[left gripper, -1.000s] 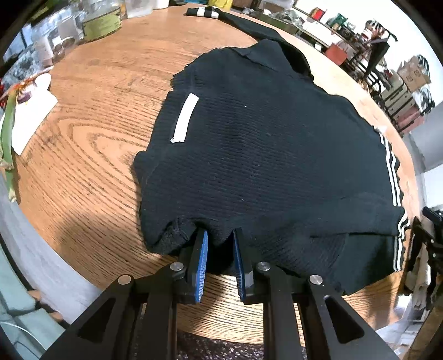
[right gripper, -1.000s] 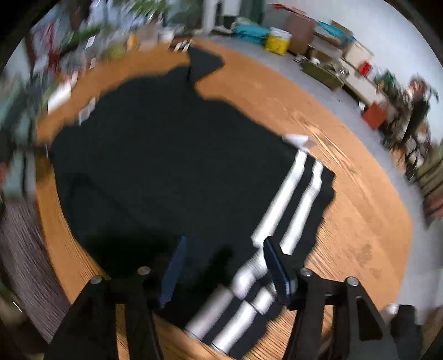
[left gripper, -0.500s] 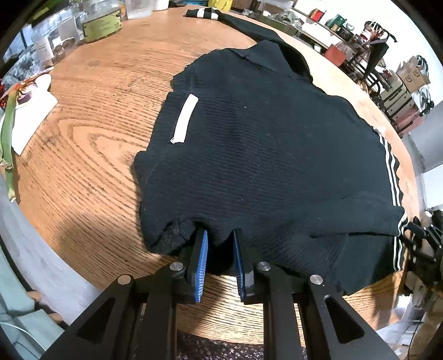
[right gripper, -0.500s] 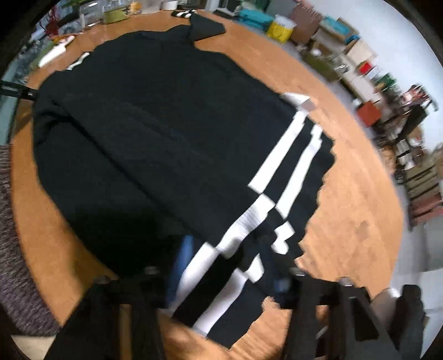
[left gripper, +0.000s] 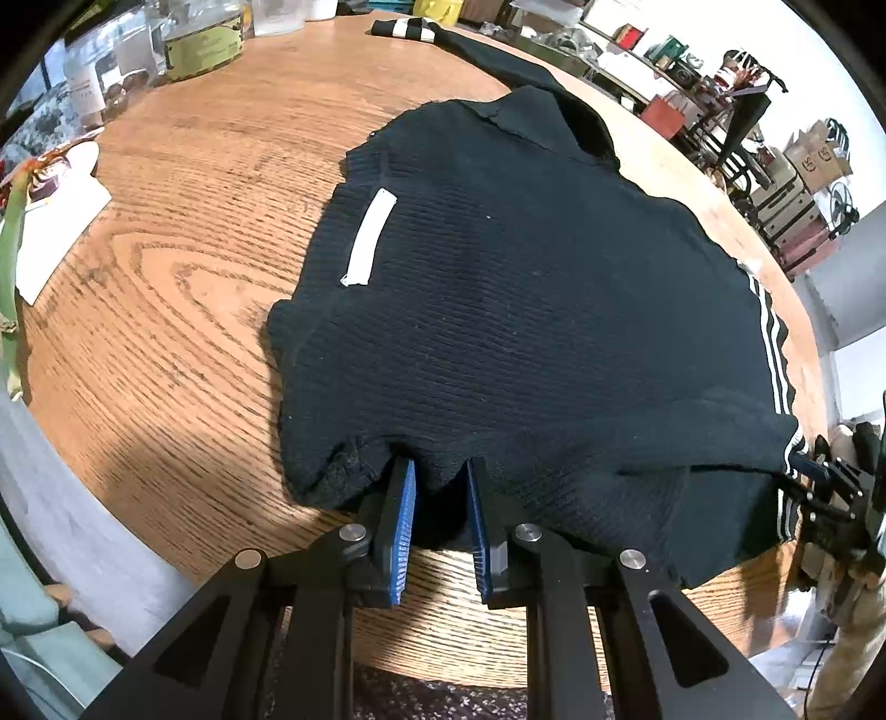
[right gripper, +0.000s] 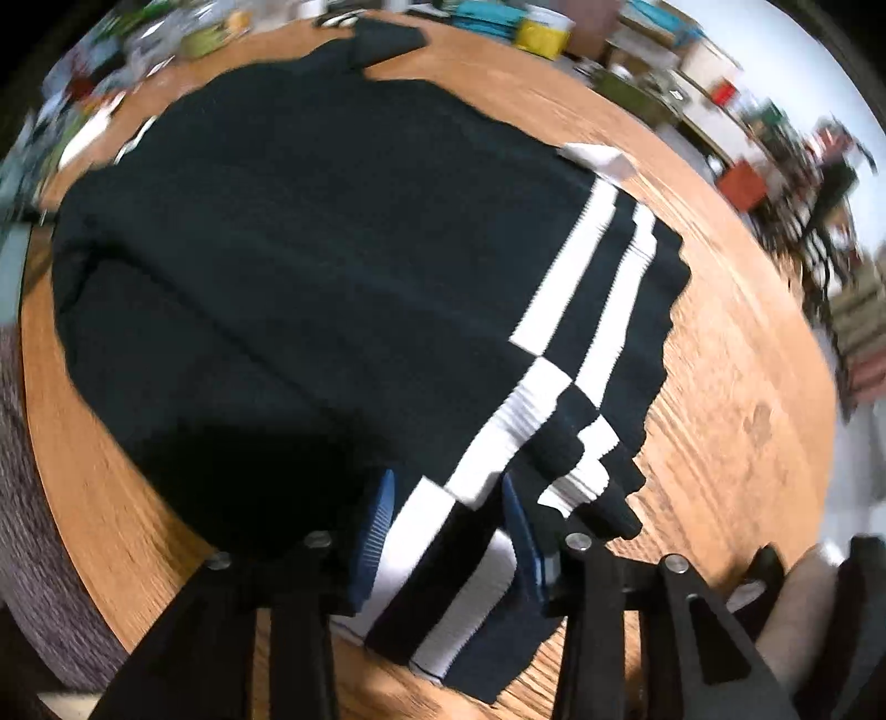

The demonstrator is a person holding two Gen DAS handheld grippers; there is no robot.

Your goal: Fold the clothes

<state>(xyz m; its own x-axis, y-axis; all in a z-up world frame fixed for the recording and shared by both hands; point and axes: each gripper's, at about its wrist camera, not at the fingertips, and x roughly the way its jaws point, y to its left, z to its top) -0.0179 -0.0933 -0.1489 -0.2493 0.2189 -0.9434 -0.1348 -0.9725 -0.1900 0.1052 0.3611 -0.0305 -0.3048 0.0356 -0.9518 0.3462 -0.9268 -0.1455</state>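
Observation:
A black knit sweater [left gripper: 526, 310] with white stripes lies spread on a round wooden table [left gripper: 183, 288]. A white neck label [left gripper: 368, 243] shows near its left side. My left gripper [left gripper: 437, 487] is shut on the sweater's near edge, with black fabric between its blue pads. In the right wrist view the sweater [right gripper: 310, 266] fills the middle, and my right gripper [right gripper: 448, 498] stands with its jaws apart around the striped hem [right gripper: 476, 471]. The right gripper also shows in the left wrist view [left gripper: 819, 471] at the sweater's right corner.
Jars and bottles [left gripper: 205, 39] stand at the table's far left edge. White paper [left gripper: 50, 221] and a plant stem [left gripper: 11, 260] lie at the left. One sleeve [left gripper: 443, 39] stretches to the far edge. Cluttered shelves and boxes [left gripper: 792, 166] stand beyond the table.
My right gripper has moved in toward the striped hem, which now lies between its fingers. My left gripper has stayed shut on the near edge.

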